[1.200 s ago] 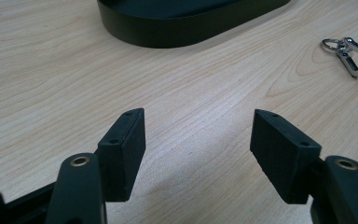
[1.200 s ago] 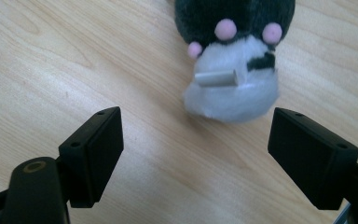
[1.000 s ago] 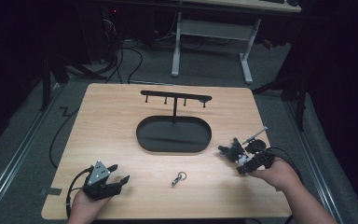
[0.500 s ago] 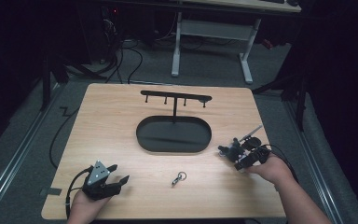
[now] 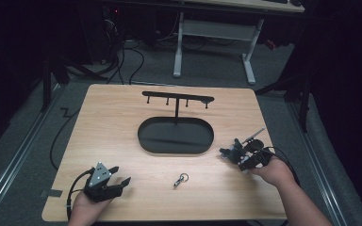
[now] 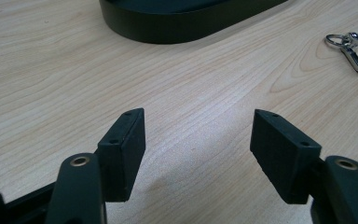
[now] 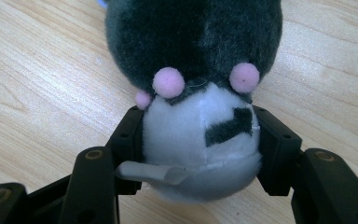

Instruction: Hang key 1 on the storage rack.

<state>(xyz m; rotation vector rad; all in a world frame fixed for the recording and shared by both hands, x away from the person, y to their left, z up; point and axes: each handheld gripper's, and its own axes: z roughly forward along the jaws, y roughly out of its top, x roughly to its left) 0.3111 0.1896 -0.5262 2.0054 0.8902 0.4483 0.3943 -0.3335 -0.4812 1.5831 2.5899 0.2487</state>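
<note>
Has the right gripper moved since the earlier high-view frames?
Yes. The right gripper has shifted toward the table's near edge, away from the black oval tray; its jaws have been closing around a plush toy.

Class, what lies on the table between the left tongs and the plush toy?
In the high view, a metal clip lies between the left tongs and the plush toy; otherwise bare wood.

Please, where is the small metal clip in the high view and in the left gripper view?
High view: the metal clip lies near the table front middle, before the black oval tray, right of the left claw.
Left gripper view: the metal clip sits in the upper right corner, beyond the open claw.
Shared landmark: the tray, central from above, at the top edge here.
</note>
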